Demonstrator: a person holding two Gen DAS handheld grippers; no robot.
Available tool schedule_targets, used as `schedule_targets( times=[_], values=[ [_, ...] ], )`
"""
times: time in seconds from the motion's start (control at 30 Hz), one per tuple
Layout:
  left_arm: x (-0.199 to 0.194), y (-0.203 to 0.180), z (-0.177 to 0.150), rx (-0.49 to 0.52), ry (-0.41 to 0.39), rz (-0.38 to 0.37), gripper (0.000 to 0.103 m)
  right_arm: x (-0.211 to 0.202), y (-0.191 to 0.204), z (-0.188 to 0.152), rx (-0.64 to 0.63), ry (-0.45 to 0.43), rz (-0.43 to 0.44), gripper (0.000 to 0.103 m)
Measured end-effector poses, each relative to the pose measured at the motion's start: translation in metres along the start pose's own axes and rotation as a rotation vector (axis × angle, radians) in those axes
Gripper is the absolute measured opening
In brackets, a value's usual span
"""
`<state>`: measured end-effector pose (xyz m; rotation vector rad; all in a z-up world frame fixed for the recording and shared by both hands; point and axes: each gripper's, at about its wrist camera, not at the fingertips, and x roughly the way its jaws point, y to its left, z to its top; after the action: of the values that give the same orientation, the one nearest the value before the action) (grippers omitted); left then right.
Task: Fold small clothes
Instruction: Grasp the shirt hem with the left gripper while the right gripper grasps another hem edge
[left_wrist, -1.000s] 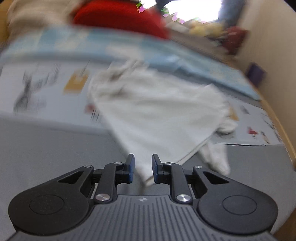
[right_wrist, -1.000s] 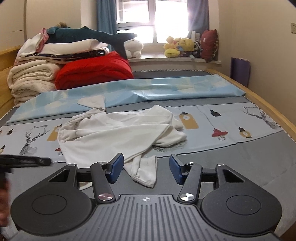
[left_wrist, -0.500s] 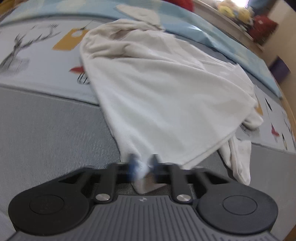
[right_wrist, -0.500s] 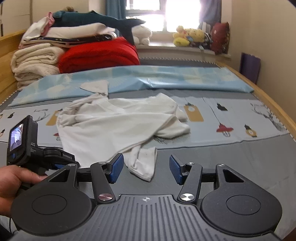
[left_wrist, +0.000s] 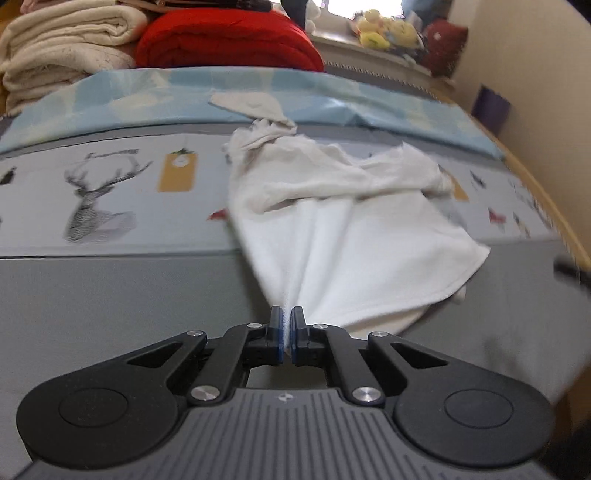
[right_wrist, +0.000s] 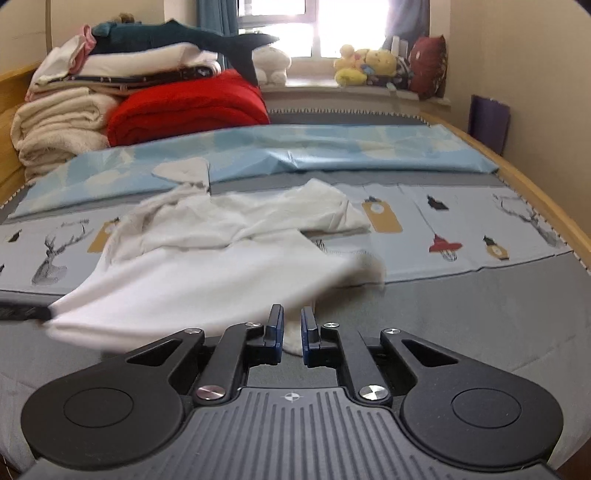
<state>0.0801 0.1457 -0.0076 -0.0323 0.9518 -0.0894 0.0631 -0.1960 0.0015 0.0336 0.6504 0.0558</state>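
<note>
1. The white cotton garment (left_wrist: 354, 236) lies crumpled on the bed, across the pale printed sheet with deer and lantern motifs (left_wrist: 110, 192), with its near edge reaching over the grey mattress cover (left_wrist: 110, 295).
2. One corner of the garment is gathered into tight pleats and drawn up off the bed toward the left gripper (left_wrist: 286, 332). Its jaws are together, clamped on that corner; white cloth shows between the blue pads.
3. In the right wrist view the same garment (right_wrist: 207, 280) is stretched toward the left edge of the frame, where the dark tip of the left gripper (right_wrist: 26, 312) meets it. The lifted part is blurred.
4. A narrow flap of the garment hangs at its near edge, lying between the jaws of the right gripper (right_wrist: 292, 332). These jaws are closing and stand nearly together; whether the pads already press the flap cannot be told.
5. Beyond the garment, a small folded off-white cloth (right_wrist: 183, 170) rests on the light blue patterned sheet (right_wrist: 332, 151) that crosses the bed.
6. Further beyond the garment, to its left, stand a folded red blanket (right_wrist: 188, 107) and a stack of cream blankets (right_wrist: 59, 125).
7. Behind these, plush toys (right_wrist: 365, 62) sit on the windowsill.
</note>
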Motion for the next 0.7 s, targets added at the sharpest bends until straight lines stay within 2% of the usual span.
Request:
schedule_targets(
  times=[0.1, 0.17, 0.23, 0.3, 0.37, 0.43, 0.53, 0.6, 0.63, 0.7],
  values=[
    [-0.026, 0.031, -0.022, 0.034, 0.012, 0.018, 0.003, -0.004, -0.009, 0.002, 0.027, -0.003, 0.010, 0.010],
    [-0.031, 0.054, -0.045, -0.007, 0.042, 0.024, 0.003, -0.002, -0.019, 0.004, 0.048, 0.012, 0.014, 0.010],
    [-0.021, 0.071, -0.063, -0.081, 0.085, 0.020, 0.003, 0.008, -0.029, 0.003, 0.063, 0.047, 0.022, 0.010],
    [-0.005, 0.077, -0.070, -0.082, 0.126, 0.021, 0.004, 0.022, -0.036, -0.003, 0.076, 0.112, 0.041, 0.010],
    [0.011, 0.076, -0.071, -0.067, 0.205, 0.001, 0.005, 0.037, -0.042, -0.011, 0.085, 0.179, 0.062, 0.010],
    [0.021, 0.073, -0.066, -0.062, 0.228, 0.005, 0.009, 0.051, -0.046, -0.020, 0.079, 0.228, 0.067, 0.012],
    [0.034, 0.073, -0.058, -0.112, 0.242, -0.006, 0.022, 0.070, -0.051, -0.040, 0.068, 0.242, 0.046, 0.015],
    [0.042, 0.072, -0.054, -0.141, 0.252, -0.011, 0.032, 0.087, -0.058, -0.046, 0.111, 0.303, 0.023, 0.015],
    [0.046, 0.071, -0.050, -0.142, 0.253, -0.003, 0.033, 0.094, -0.061, -0.044, 0.140, 0.314, 0.021, 0.017],
    [0.052, 0.070, -0.048, -0.145, 0.261, 0.009, 0.035, 0.104, -0.062, -0.040, 0.161, 0.299, 0.059, 0.039]
  ],
)
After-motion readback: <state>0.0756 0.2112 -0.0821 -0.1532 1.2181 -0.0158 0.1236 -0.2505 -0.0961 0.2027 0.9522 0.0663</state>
